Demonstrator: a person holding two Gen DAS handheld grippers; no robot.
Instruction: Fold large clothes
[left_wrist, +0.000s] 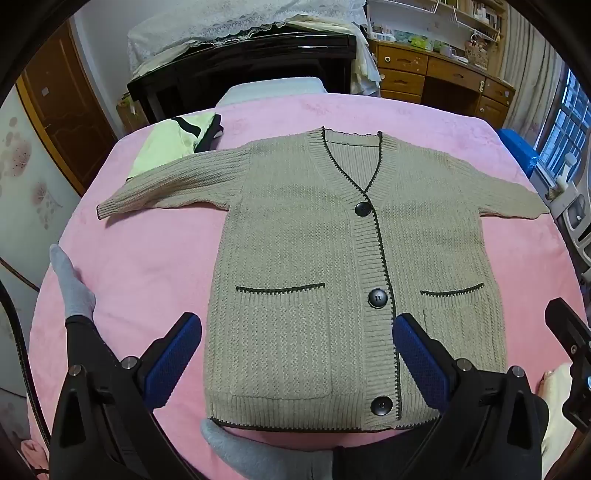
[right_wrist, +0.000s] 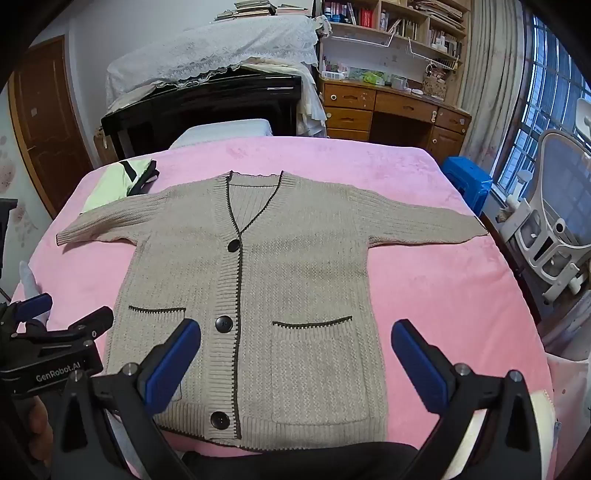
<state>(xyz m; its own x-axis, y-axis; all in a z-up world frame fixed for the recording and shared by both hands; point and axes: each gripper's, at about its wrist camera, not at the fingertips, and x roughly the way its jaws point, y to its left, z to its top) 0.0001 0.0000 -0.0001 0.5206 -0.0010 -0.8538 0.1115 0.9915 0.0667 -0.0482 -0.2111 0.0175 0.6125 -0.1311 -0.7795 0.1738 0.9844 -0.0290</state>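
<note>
Cardigan (left_wrist: 314, 258) is laid flat and buttoned on the pink blanket (left_wrist: 147, 266). "GenRobot.AI" is printed on the left gripper (left_wrist: 297, 354). Both it and the right gripper (right_wrist: 295, 354) are held wide open, empty.

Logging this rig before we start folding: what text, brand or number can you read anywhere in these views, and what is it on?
"GenRobot.AI": white lettering on the black body of the left gripper, seen from the right wrist view.
Book spines on the shelves above the desk: too small and blurred to read.
The cardigan shows no label or print.
</note>
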